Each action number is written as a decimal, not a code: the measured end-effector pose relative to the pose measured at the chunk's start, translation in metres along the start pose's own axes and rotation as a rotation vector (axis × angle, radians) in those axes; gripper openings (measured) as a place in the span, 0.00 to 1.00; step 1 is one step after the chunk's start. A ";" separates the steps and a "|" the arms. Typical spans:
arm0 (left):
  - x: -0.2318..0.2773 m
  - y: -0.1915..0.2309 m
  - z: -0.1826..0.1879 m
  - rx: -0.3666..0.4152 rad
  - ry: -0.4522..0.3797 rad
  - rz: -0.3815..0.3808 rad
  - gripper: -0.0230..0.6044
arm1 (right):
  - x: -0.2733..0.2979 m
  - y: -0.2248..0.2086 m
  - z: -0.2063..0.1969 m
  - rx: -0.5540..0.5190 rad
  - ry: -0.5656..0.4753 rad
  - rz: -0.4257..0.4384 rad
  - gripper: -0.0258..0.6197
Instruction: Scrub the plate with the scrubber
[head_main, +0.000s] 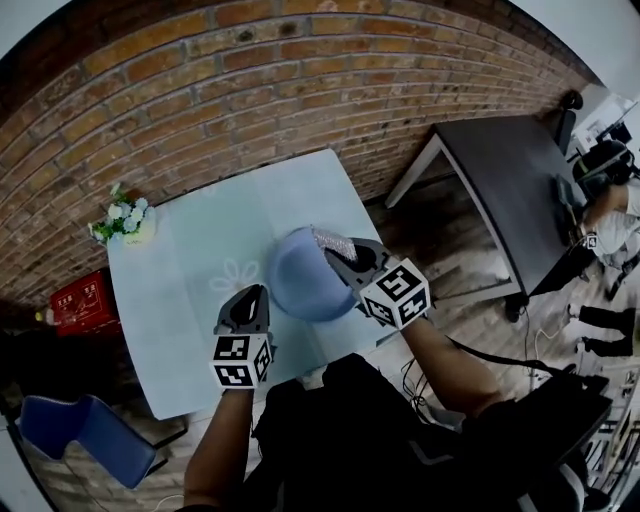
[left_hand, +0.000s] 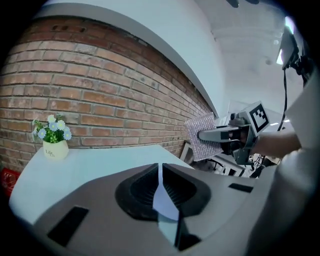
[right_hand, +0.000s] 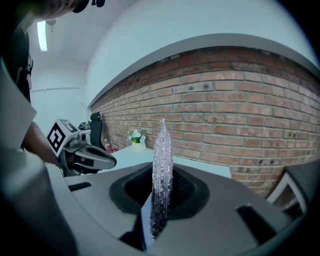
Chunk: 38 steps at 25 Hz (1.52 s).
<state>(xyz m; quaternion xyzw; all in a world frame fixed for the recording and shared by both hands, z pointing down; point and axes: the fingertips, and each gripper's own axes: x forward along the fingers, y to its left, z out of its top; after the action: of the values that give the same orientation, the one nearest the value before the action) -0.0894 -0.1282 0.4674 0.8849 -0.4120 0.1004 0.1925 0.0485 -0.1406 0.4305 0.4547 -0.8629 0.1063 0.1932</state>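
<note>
Both shut — left gripper (head_main: 262, 292) on plate (head_main: 300, 285) rim (edge-on, seemingly), right gripper (head_main: 332, 256) on scrubber (head_main: 335, 242), poised at plate's far right edge.

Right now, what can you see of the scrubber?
The scrubber is a flat, roughly rectangular pad of silvery, glittering mesh. The right gripper clamps it on edge between its jaws, with part of it sticking out past the tips. In the head view it hangs over the blue plate's rim; contact there is unclear.
</note>
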 end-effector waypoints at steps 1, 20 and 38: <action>0.004 0.002 -0.004 -0.004 0.011 0.009 0.06 | 0.007 -0.001 -0.005 -0.008 0.020 0.021 0.14; 0.058 0.016 -0.108 -0.204 0.242 0.248 0.25 | 0.098 0.049 -0.102 -0.300 0.379 0.689 0.14; 0.064 0.019 -0.137 -0.288 0.248 0.335 0.17 | 0.134 0.063 -0.143 -0.533 0.604 0.869 0.14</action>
<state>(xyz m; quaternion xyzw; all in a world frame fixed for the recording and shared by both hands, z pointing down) -0.0656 -0.1253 0.6177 0.7487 -0.5362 0.1790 0.3462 -0.0385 -0.1531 0.6172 -0.0551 -0.8737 0.0801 0.4766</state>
